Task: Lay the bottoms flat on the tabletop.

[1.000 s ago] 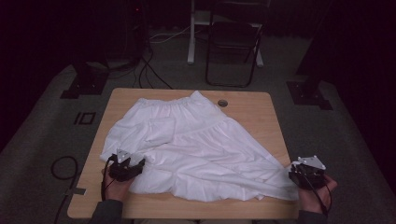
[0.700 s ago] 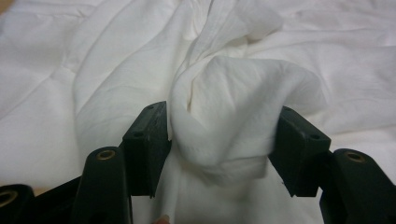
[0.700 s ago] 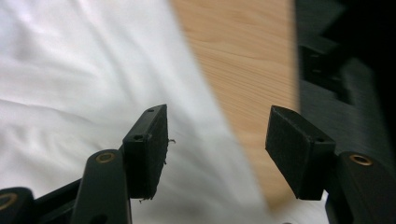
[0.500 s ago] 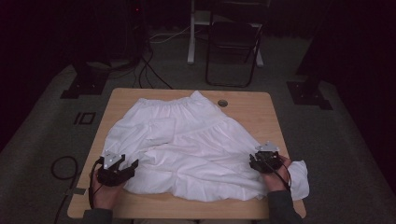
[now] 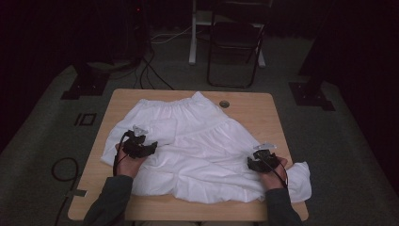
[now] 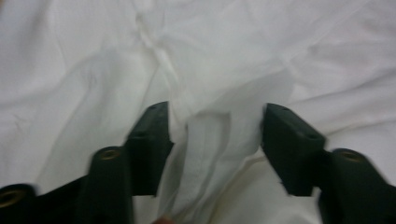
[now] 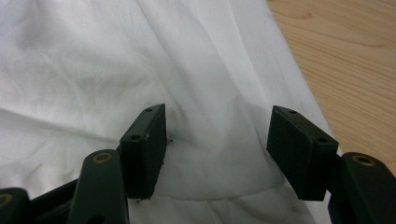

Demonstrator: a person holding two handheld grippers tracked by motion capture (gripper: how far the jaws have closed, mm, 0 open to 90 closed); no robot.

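Note:
A white gathered skirt [image 5: 207, 141] lies spread over the wooden table [image 5: 254, 106], its lower right corner [image 5: 301, 181] hanging past the edge. My left gripper [image 5: 139, 143] rests on the skirt's left side. In the left gripper view, the left gripper [image 6: 215, 109] has just been closing, and a raised fold of cloth [image 6: 205, 140] stands between the jaws, which do not pinch it. My right gripper [image 5: 261, 160] sits on the skirt near its right hem. In the right gripper view, the right gripper [image 7: 219, 112] is open over flat cloth [image 7: 116, 60] beside bare table [image 7: 355, 56].
A small round hole [image 5: 224, 103] marks the table's far side. Behind the table stand a black chair [image 5: 235, 52] and a white post [image 5: 193, 33]. Cables [image 5: 146, 70] and dark stand bases [image 5: 87, 87] lie on the grey floor.
The right gripper came in from off the table's right edge onto the skirt. The left gripper moved away from the person and inward over the cloth. The skirt's right corner now trails behind the right hand.

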